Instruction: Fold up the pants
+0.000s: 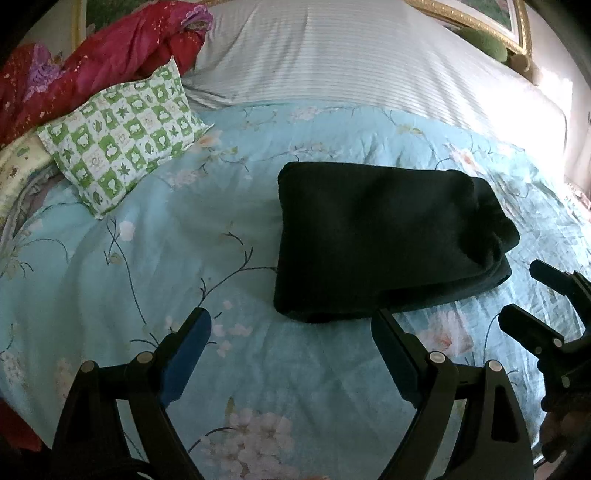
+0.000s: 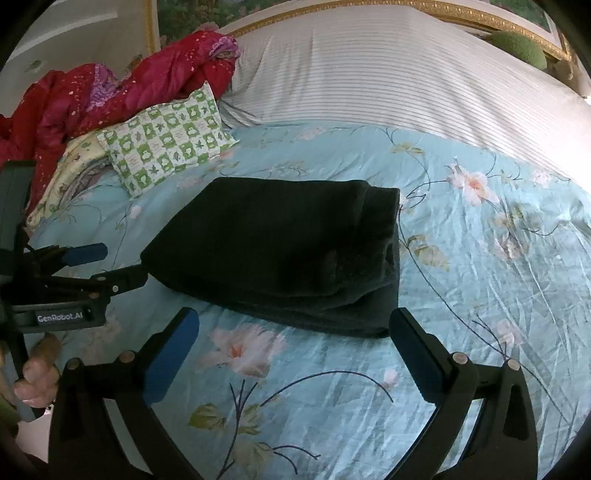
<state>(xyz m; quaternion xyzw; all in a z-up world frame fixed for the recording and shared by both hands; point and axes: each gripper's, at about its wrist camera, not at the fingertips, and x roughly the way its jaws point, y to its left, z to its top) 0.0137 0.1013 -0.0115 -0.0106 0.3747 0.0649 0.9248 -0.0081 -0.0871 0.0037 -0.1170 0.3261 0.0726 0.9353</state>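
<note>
Black plastic w/ blue pads: the right gripper sits nearest in its own view, jaws spread wide and a touch short of fully apart, nothing betw. them but the pale blue floral quilt. Its right finger tip lies just beside the near right corner of the dark, thick-knit folded pants; left finger is clear of the cloth. The left gripper is likewise spread apart and empty, pads over bare quilt, its right tip just short of the pants' near edge. Both tools point down at a slant toward the bed; in the right view the left tool shows side-on at the pants' left edge, w/ bare fingers of the person's hand wrapped on its handle. Step, as I judge it: pants already lie as a compact stacked rectangle, several layers, mid-quilt, so the folding looks done or nearly so, w/ both tools let go. Next move prob. calls for either one last fold across, needing both tools to bite the near edge together, or just pulling back. Farther off: a green-and-white checked pillow, a crumpled red satin cover, then the white striped sheet and a gilt picture frame.
</note>
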